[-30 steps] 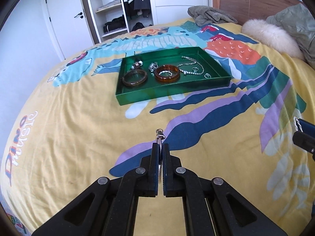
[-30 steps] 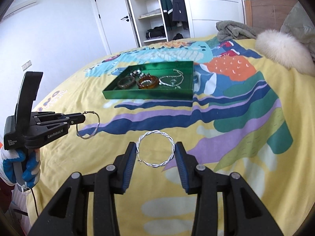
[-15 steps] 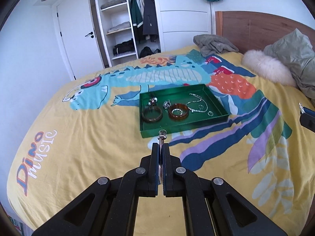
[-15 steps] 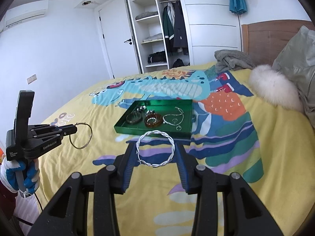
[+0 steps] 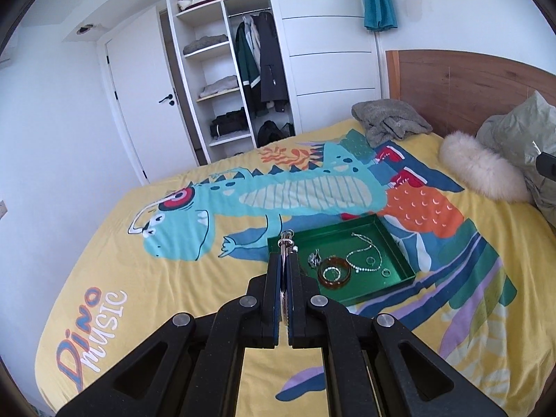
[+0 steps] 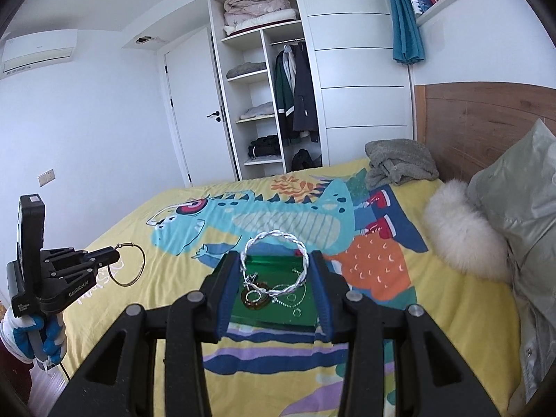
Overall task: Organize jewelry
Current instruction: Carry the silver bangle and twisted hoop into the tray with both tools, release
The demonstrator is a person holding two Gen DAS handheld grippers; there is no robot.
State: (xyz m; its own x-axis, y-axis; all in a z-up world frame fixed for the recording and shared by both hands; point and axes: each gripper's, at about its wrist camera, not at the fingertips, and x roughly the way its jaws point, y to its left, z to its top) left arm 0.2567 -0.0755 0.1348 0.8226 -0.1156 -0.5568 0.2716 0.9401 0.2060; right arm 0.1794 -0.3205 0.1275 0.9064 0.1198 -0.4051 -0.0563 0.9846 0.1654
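A green tray lies on the dinosaur bedspread and holds an amber bangle, a silver chain necklace, small rings and other pieces. My left gripper is shut on a thin gold hoop, seen edge-on, held high above the bed. In the right wrist view the left gripper shows at the left with the hoop hanging from its tips. My right gripper is shut on a twisted silver bangle, above the tray.
A fluffy white cushion, a pale green pillow and a grey folded cloth lie near the wooden headboard. An open wardrobe and a white door stand beyond the bed.
Both grippers have risen well above the bed with their pieces still held. The tray now looks smaller and lower in both views.
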